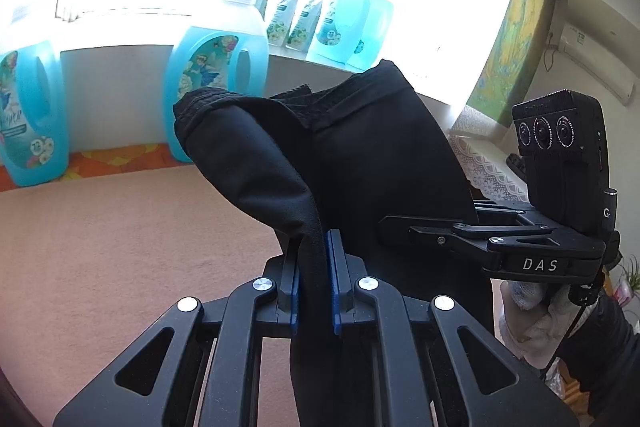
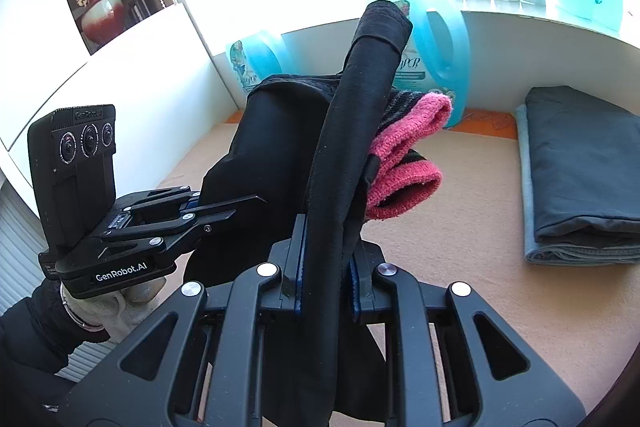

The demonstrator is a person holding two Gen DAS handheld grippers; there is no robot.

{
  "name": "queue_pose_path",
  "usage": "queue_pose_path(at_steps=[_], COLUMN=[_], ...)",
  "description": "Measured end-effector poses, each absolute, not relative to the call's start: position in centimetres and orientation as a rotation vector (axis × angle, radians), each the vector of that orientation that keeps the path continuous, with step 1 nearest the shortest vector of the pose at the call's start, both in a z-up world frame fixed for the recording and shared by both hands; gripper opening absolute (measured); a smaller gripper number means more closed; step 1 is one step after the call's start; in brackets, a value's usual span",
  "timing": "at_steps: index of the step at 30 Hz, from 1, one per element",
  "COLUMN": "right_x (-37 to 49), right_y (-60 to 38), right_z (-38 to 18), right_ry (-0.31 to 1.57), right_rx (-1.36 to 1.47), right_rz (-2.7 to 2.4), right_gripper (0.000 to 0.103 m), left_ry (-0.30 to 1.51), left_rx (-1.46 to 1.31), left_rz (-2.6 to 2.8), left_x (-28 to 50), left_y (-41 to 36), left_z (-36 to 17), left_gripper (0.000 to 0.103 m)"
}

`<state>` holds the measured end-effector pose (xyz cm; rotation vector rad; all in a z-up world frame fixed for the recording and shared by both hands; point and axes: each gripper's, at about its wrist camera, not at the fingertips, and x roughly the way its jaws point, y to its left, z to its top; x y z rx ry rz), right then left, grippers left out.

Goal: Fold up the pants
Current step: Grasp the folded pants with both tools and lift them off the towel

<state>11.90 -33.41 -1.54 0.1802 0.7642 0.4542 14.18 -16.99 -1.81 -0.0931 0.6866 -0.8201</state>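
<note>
Both grippers hold a pair of black pants (image 1: 360, 163) up off the table. In the left wrist view my left gripper (image 1: 314, 247) is shut on a fold of the black fabric, which bulges above the blue pads. My right gripper (image 1: 390, 227) reaches in from the right, its tips against the same cloth. In the right wrist view my right gripper (image 2: 330, 243) is shut on a thick rolled edge of the pants (image 2: 352, 115). Pink knitted cuffs (image 2: 404, 155) with dark stripes hang beside it. My left gripper (image 2: 240, 207) grips the pants at the left.
The table (image 1: 100, 247) has a peach cover. Blue detergent bottles (image 1: 218, 75) stand along its back edge and on the windowsill. A folded dark grey garment (image 2: 580, 163) lies on a light blue one at the right. A shelf with a red vase (image 2: 98, 7) is at the left.
</note>
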Motion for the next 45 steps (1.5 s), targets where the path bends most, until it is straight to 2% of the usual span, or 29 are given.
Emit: queue_pose_path(at_steps=[12,27,45], right_x=[8.6,16.0,27.0], right_y=[-43.3,-54.6,-61.2], right_z=[2.2,5.3,-2.3], right_ry=[0.675,0.622,0.709], right_rx=[0.209,0.172,0.243], right_rz=[0.313,0.178,0.201], right_gripper=[0.017,0.017,0.017], left_ry=[0.64,0.588,0.692], left_rx=[-0.058,-0.034,-0.013], left_rz=[-0.972,-1.061,-0.969], left_x=[13.1,17.9,25.9], left_y=[-26.7,-38.2,-43.7], left_z=[1.2,3.6,-2.3], left_gripper=[0.009,0.009,0.009])
